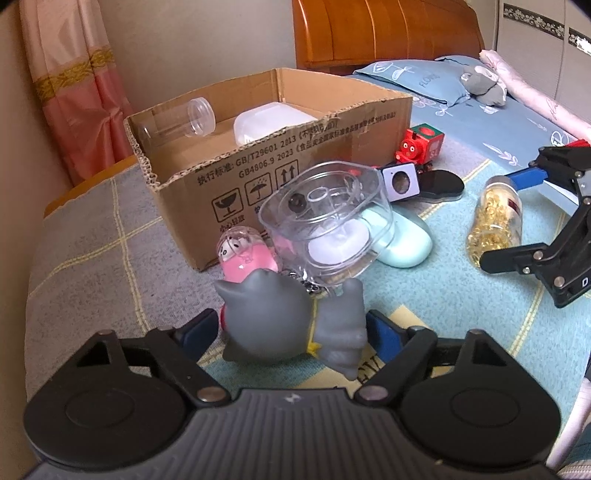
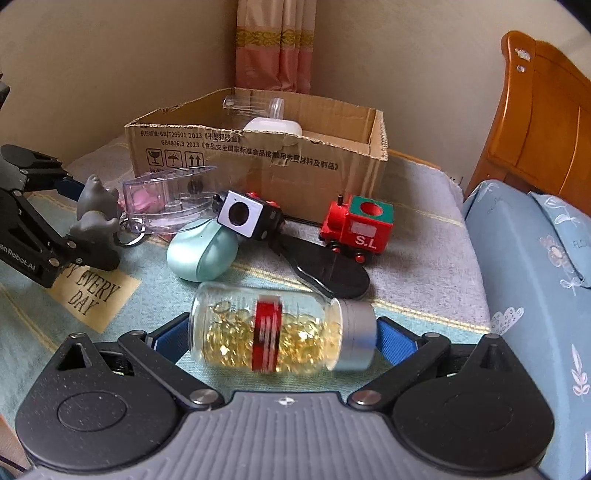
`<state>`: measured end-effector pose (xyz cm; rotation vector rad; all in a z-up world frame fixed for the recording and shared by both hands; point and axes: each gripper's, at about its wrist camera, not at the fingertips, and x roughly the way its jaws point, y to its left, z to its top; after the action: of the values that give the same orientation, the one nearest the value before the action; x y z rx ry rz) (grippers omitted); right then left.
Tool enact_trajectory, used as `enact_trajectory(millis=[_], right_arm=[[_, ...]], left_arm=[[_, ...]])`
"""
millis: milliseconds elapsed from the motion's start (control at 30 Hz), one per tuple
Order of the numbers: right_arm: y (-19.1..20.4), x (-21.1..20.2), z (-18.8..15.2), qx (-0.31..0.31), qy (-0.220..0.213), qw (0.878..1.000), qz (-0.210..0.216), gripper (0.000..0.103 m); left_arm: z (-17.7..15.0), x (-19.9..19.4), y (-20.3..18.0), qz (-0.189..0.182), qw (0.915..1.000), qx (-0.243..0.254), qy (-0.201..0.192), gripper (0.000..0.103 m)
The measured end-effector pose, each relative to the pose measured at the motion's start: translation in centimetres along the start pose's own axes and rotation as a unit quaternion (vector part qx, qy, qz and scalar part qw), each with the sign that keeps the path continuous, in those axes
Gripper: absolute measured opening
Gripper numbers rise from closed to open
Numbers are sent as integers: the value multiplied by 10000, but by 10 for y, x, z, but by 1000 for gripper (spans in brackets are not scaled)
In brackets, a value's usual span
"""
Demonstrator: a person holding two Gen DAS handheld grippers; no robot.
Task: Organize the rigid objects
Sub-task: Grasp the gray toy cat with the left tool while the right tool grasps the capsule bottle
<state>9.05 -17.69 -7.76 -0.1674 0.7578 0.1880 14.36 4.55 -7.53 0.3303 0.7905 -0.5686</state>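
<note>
Bracketing the grey cat figure point(image 1: 291, 325) with my left gripper point(image 1: 291, 328), pads not visibly pressing it, my right gripper point(image 2: 280, 332) straddling the capsule bottle point(image 2: 273, 332) lying on the blanket point(image 2: 417, 258), grip unclear, cardboard box point(image 2: 258, 155) behind.

This is a bedroom in a home. A wooden headboard point(image 1: 384, 33) stands at the end of a bed, and a blue pillow point(image 1: 417, 79) with flowers lies on a blue sheet point(image 1: 517, 125). A pink curtain point(image 1: 74, 85) hangs in the corner. Toys lie on a checked blanket point(image 1: 92, 236), like a red toy train point(image 2: 356, 225)
</note>
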Motion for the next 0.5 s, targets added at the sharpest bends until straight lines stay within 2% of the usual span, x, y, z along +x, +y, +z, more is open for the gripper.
enact_trajectory(millis=[133, 200, 500], right_arm=[[3, 3, 1, -29, 154, 9998, -102, 101], [3, 3, 2, 22, 243, 9996, -105, 97], [-1, -4, 6, -94, 398, 9991, 97, 97]], left_arm=[[2, 0, 1, -7, 10000, -90, 35, 75], [3, -1, 1, -11, 9999, -104, 82, 74], [11, -14, -2, -83, 9996, -103, 262, 73]])
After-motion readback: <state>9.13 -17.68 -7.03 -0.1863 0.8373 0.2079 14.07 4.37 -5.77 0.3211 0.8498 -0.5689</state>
